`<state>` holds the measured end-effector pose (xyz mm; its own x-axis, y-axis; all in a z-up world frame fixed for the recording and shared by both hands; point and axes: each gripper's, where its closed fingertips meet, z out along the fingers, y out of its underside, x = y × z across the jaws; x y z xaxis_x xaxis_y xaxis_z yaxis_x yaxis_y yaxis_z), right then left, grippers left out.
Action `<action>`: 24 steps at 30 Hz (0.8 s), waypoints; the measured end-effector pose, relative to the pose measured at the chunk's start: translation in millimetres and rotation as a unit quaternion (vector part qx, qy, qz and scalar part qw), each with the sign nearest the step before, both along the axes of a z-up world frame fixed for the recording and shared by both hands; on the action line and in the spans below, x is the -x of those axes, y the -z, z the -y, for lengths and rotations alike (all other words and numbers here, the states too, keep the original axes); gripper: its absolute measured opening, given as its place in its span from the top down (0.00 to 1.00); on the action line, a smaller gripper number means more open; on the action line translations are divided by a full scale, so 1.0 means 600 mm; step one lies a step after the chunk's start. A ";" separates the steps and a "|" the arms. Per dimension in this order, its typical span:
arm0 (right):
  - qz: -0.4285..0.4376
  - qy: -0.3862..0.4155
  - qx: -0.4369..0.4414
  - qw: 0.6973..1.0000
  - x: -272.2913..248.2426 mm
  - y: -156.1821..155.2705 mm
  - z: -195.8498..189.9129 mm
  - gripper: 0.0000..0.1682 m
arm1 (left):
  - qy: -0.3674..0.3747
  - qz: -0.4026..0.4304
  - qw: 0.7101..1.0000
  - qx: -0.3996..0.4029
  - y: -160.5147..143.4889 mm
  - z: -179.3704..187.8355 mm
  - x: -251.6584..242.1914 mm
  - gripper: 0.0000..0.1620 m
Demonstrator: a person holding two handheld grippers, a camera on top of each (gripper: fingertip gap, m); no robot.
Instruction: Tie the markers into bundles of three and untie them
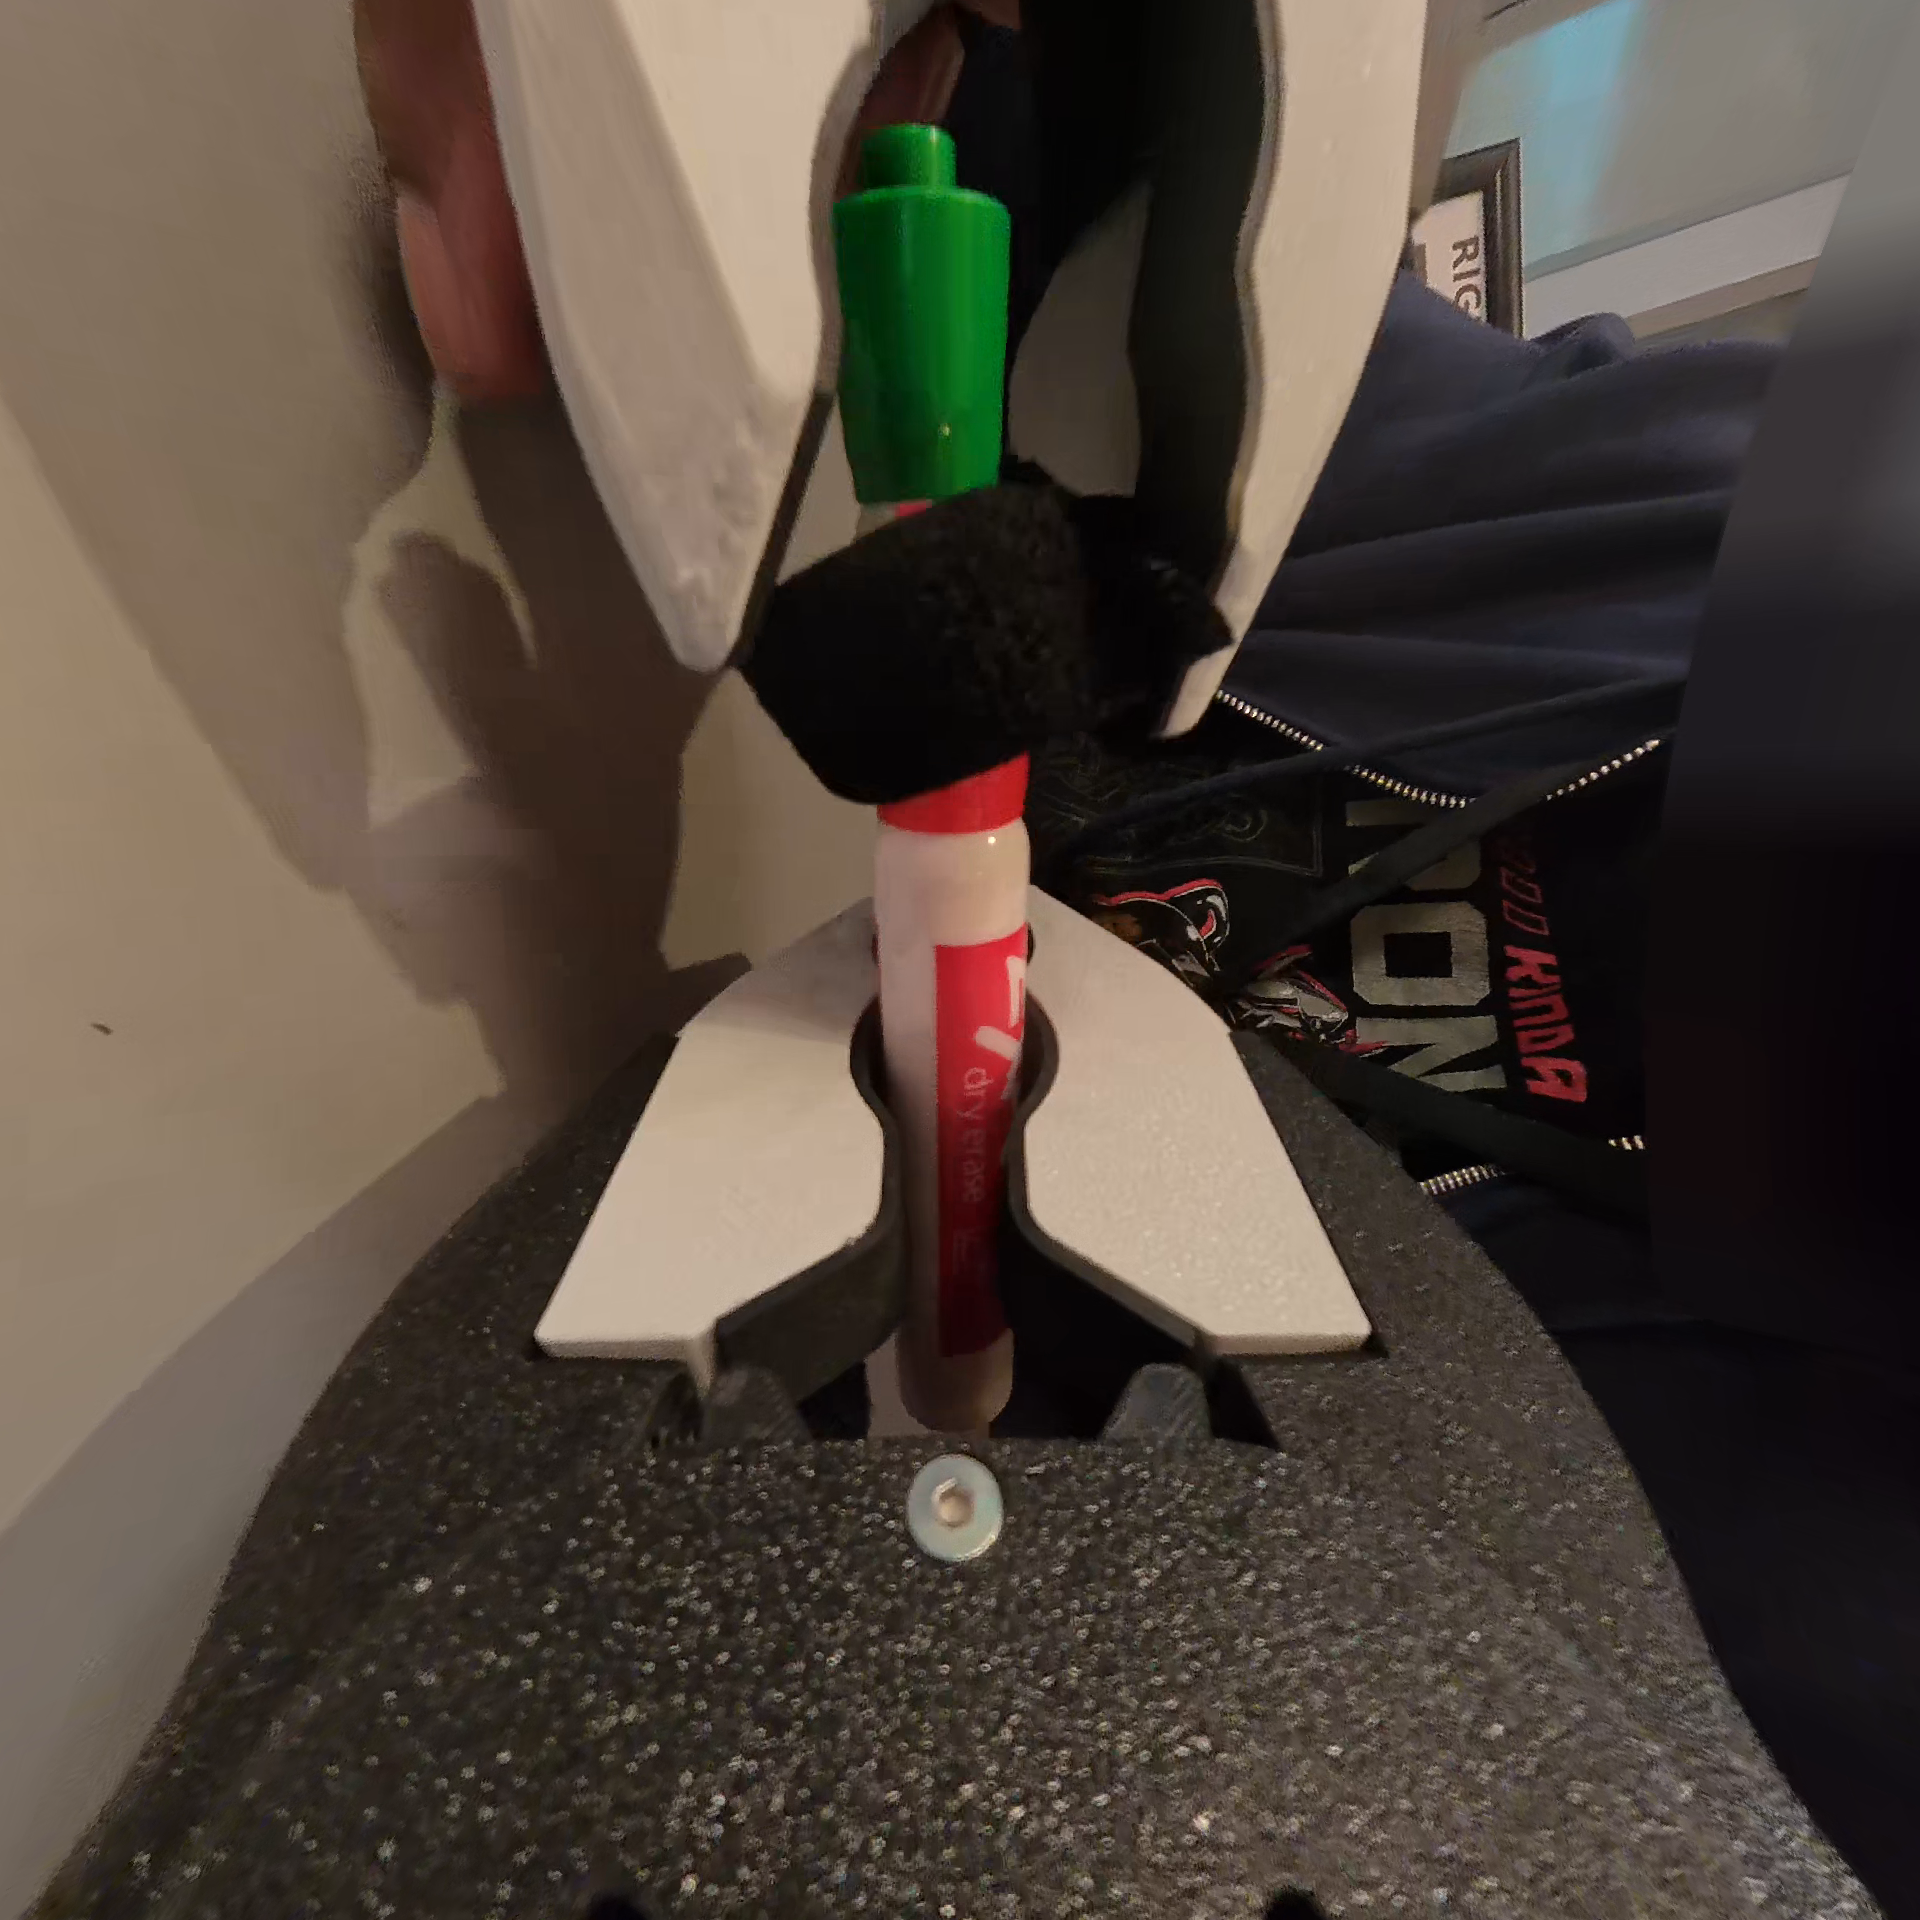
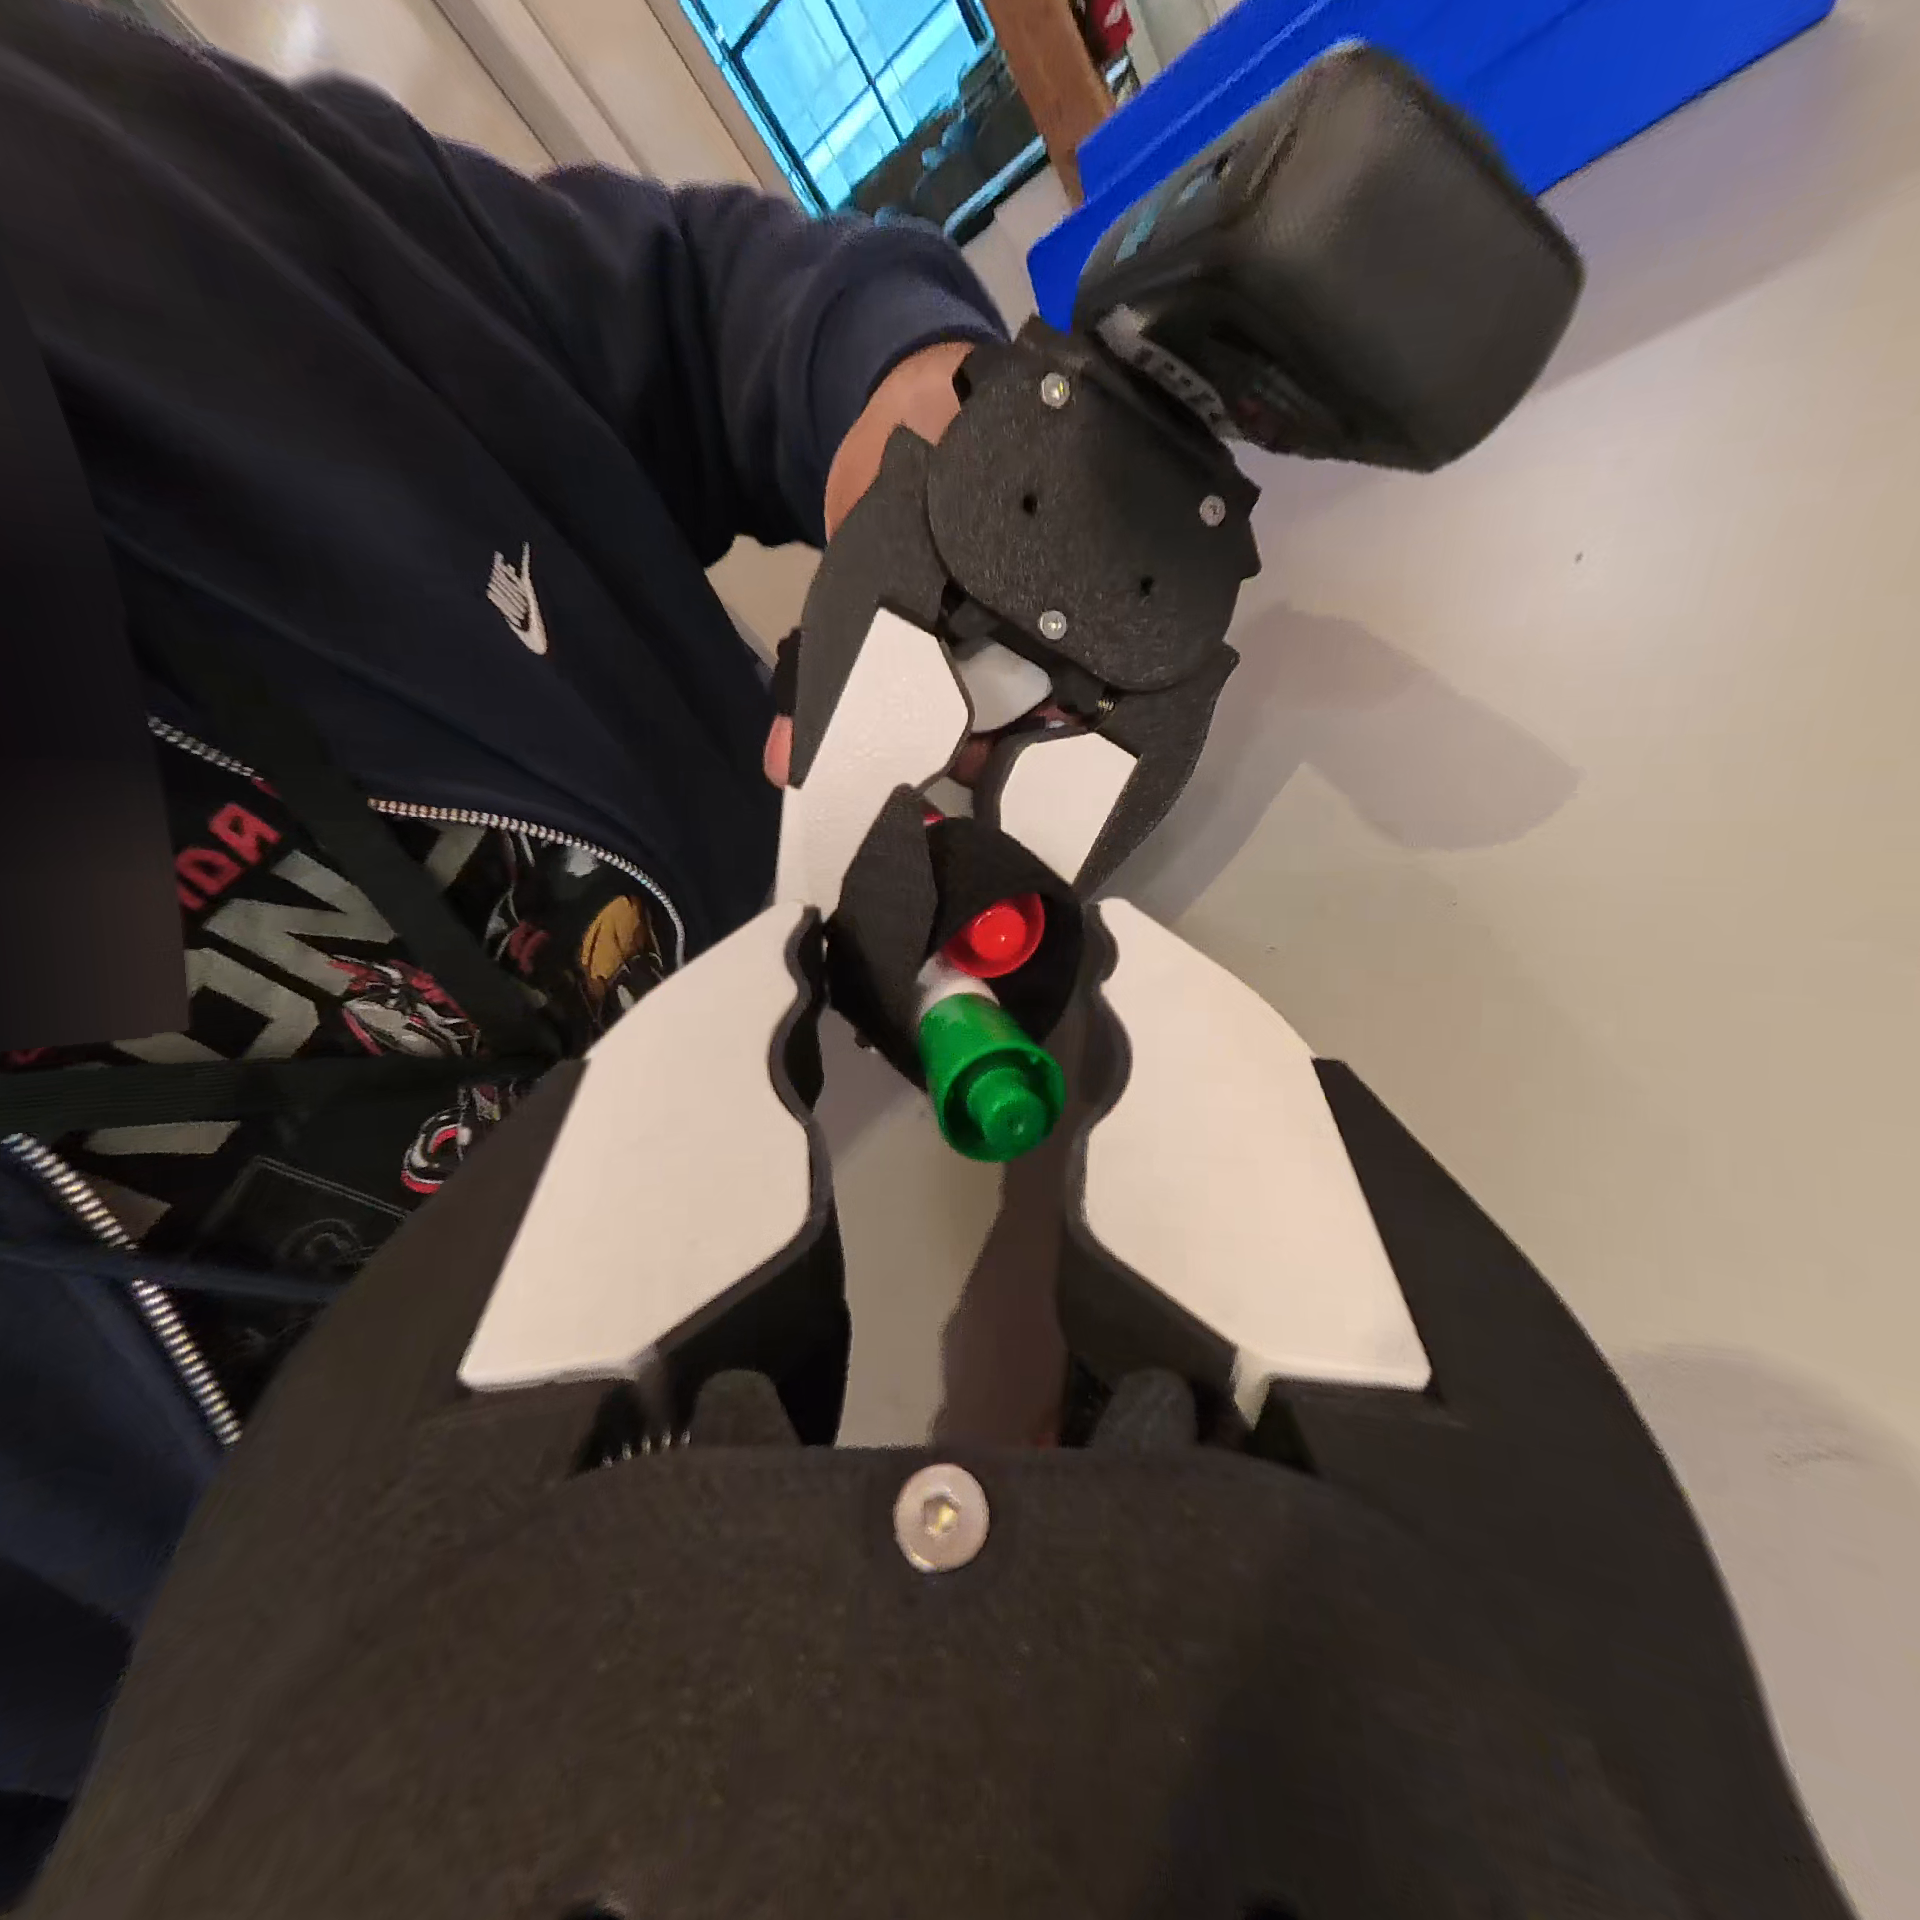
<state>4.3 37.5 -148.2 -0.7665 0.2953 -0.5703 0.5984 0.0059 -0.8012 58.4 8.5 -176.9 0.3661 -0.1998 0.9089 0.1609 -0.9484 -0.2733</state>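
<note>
Nearest the lens in the left wrist view, the left gripper (image 1: 951, 997) is clamped on the white barrel of the red marker (image 1: 961, 1091), which runs straight away from the camera through the notch between its white fingers (image 1: 1153, 1122). Farther along the barrel, a black strap (image 1: 935, 644) wraps the markers together, and the green marker (image 1: 920, 322) sticks out beyond it, cap end away from the camera. The markers are held in the air above the pale desk (image 1: 156, 675), not resting on it.

The right gripper (image 1: 966, 582) comes in from the opposite side, pointing back toward the left one. Its fingers stand apart, one on either side of the strap, with the tips against the fabric. Whether they actually pinch it cannot be told.

In the right wrist view, the right gripper (image 2: 951, 935) looks down the bundle end-on: the red cap (image 2: 992, 935) and the green cap (image 2: 992, 1081) point at the camera, ringed by the strap (image 2: 883, 935). Beyond it, the left gripper (image 2: 961, 805) faces back, held by a hand (image 2: 883, 447) in a dark navy sleeve (image 2: 727, 332). A blue bin (image 2: 1455, 94) sits at the desk's far edge.
</note>
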 end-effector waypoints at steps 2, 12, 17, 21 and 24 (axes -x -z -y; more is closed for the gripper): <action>0.002 -0.006 -0.012 1.000 -0.003 0.005 0.007 0.72 | 0.009 -0.006 1.000 0.005 0.002 0.001 -0.003 0.90; -0.061 0.041 -0.041 0.996 -0.002 -0.015 -0.022 0.76 | 0.013 -0.020 1.000 0.015 0.004 -0.005 -0.007 0.91; -0.053 0.026 -0.051 0.997 -0.008 -0.005 -0.009 0.79 | 0.022 -0.029 0.999 0.025 0.006 -0.003 -0.009 0.90; -0.062 -0.003 -0.079 0.995 -0.021 0.009 0.012 0.79 | 0.044 -0.041 0.998 0.034 0.011 0.004 -0.018 0.91; -0.059 -0.011 -0.080 0.995 -0.027 0.011 0.012 0.79 | 0.053 -0.047 0.997 0.039 0.014 0.005 -0.021 0.91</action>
